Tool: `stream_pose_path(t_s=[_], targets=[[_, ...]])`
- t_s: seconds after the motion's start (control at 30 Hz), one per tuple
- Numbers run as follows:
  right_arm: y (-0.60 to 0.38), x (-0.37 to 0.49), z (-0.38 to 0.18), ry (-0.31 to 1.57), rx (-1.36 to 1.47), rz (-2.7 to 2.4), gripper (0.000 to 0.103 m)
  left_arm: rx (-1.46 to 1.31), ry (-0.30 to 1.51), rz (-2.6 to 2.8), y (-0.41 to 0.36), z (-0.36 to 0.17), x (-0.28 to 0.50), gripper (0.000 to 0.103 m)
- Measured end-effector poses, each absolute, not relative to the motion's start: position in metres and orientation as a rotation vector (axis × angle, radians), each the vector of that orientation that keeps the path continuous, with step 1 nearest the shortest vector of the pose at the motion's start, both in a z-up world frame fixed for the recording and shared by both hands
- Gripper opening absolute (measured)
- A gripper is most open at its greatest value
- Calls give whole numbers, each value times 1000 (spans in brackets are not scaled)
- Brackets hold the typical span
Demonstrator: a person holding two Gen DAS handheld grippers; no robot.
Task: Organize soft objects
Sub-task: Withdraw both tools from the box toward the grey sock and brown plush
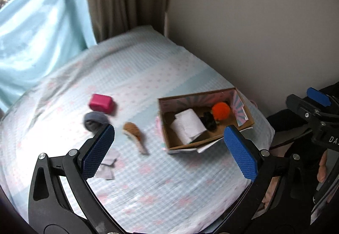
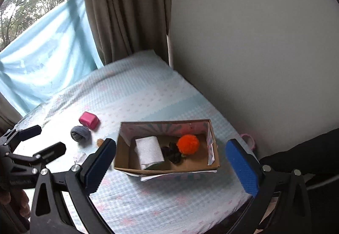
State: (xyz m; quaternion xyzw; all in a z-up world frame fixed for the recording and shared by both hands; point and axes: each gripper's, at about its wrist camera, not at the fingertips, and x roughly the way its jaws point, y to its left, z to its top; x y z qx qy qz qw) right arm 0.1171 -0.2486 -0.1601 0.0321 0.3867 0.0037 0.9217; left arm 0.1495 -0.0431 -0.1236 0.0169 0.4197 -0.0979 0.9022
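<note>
Blue-padded jaws on the left gripper and right gripper stand spread wide, holding nothing, above the bed; beyond, the cardboard box holds a white roll and orange pompom, grey sock ball and pink block outside

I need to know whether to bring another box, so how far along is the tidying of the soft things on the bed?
Done: the white roll, a black soft item and the orange pompom lie in the cardboard box.

In hand: nothing; the left gripper and right gripper are both open and empty.

Left on the bed: the pink block, grey ball, tan brush-like item and a small pale scrap.
</note>
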Motion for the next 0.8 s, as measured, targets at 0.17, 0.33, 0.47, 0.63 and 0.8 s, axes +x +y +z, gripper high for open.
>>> stream_pose_path(t_s=[0.17,0.33,0.47,0.63,0.8], targets=[[-223,79,-141,732,93,0,103,33,784,-158,-8,-97,111,103],[-199,53,-135,707,93,-11,103,21,744,-120,28,-84,79,103],[-177,41,-135,693,83,-7,103,26,741,-109,51,-86,63,103],[-146,37,-138,683,78,23,103,4,757,-91,85,-100,52,103],[-110,46,-155,688,76,70,103,-18,780,-69,114,-123,51,103]])
